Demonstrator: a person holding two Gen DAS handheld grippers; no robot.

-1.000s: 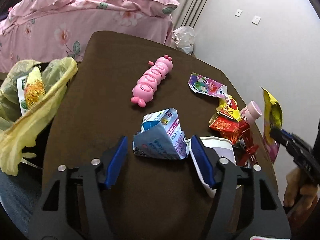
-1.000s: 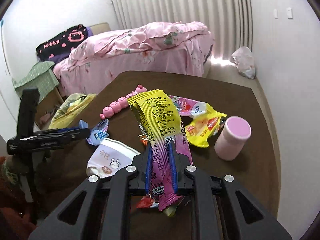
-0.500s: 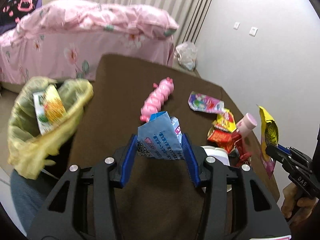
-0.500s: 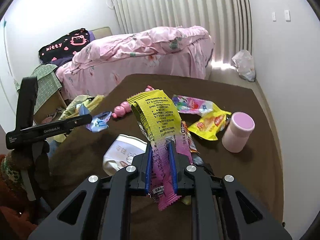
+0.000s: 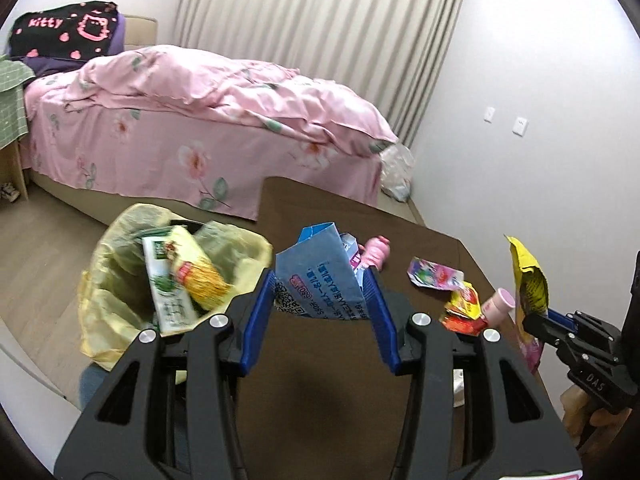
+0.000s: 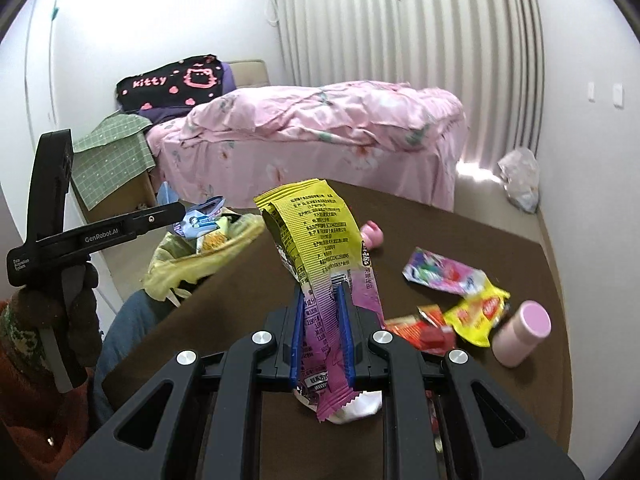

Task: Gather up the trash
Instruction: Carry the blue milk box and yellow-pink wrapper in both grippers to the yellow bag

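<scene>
Lifted off the tabletop (image 5: 320,364) since a second ago, the blue carton (image 5: 316,284) now rides in the left hand-held gripper (image 5: 320,300), blue pads pinching its sides, up at the brown edge beside the bin bag (image 5: 120,280). From the right wrist view the same carton (image 6: 196,220) hangs over the bag's mouth (image 6: 200,260).

Carton: flattened paperboard, creased into a wedge, pale blue with printed text and a QR patch; top flap open.

Bin bag: thin, crinkled yellow film, slack at the rim, already holding a green-and-yellow noodle packet (image 5: 180,280).

Right hand-held gripper (image 6: 323,336): jaws narrow, clamped on a long yellow-and-pink wrapper (image 6: 316,248), glossy foil, serrated end, standing upright above the tabletop. Same wrapper (image 5: 528,284) seen edge-on from the left wrist view.

On the tabletop, matte dark brown:
- purple-pink pouch (image 6: 440,272), flat, shiny
- yellow snack bag (image 6: 480,312), crumpled, touching red wrappers (image 6: 424,328)
- pink bottle (image 6: 520,332), smooth cylinder, just beside the yellow bag
- pink toy (image 6: 372,236), rounded plastic, partly hidden behind the held wrapper

Behind: bed (image 5: 200,128) with rumpled pink floral quilt.
</scene>
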